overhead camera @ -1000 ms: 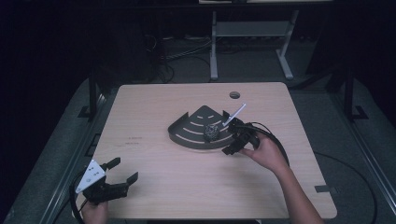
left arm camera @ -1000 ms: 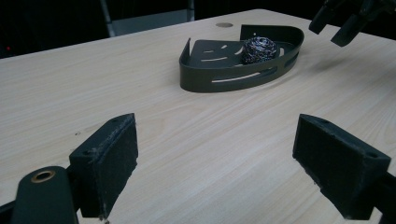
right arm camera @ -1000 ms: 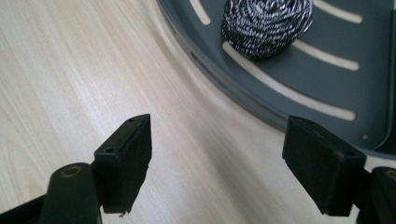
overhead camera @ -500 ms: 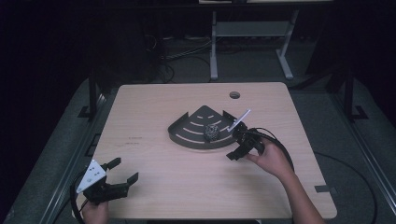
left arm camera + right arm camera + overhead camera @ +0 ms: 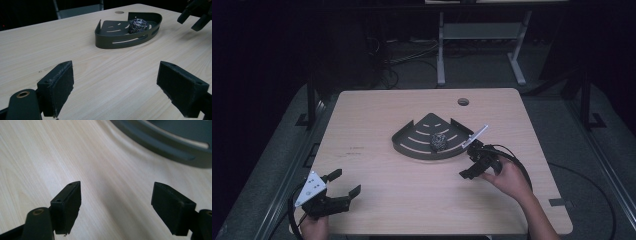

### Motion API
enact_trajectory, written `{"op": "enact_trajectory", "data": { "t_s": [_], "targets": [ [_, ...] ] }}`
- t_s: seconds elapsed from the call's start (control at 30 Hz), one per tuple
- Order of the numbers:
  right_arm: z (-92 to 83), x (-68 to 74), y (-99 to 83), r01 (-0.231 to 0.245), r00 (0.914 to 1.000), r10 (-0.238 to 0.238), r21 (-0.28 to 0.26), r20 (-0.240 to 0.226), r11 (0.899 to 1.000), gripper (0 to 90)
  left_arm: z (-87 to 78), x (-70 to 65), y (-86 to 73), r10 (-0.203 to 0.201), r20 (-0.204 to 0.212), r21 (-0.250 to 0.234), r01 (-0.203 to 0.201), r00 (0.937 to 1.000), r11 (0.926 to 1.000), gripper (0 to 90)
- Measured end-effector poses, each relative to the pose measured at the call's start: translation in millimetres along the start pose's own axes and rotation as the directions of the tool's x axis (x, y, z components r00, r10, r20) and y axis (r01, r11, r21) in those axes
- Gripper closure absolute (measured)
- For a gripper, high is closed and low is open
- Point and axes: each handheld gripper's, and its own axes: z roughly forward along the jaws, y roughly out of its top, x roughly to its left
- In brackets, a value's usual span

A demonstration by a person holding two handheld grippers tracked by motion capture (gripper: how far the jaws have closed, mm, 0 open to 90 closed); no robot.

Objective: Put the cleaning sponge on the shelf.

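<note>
A dark fan-shaped tray (image 5: 412, 142) is sitting near the middle of the wooden table (image 5: 377, 110), and every place here is being told from it. A small metallic scouring ball (image 5: 439, 141) is lying inside the tray, toward its right half, close behind the curved front wall. The right gripper (image 5: 473, 161) is hovering just off the tray's right end, jaws spread wide and gripping nothing; in the right gripper view the tray's curved wall is passing across the upper right, beyond the jaws, which are looking down at bare wood. The left gripper (image 5: 343, 182) is resting well apart from the tray, toward the table's near left corner, jaws likewise gaping and empty, facing the tray's curved side. The ball is lying up and to the left of the right gripper, across the wall, so the right hand (image 5: 511, 176) is much the nearer one. The ball being roundish, no long axis is showing. The tabletop is lying flat and bare around the tray; beyond it the room is dim, with cables and a pale metal frame (image 5: 482, 35) on the floor.
</note>
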Motion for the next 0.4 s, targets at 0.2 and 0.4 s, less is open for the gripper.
{"op": "enact_trajectory", "data": {
  "t_s": [0.2,0.4],
  "targets": [
    [-1.0,2.9,-15.9,-0.014,0.9999,0.014,-0.018,-0.004,1.0,23.5,0.5,-0.2,-0.2,0.0,0.002,0.001,0.0,1.0,1.0,13.5],
    [-2.3,7.0,-33.2,-0.026,0.9997,0.025,-0.06,-0.005,0.998,23.5,0.7,0.2,0.2,0.001,0.003,-0.002,-0.001,1.0,1.0,13.5]
  ]
}}
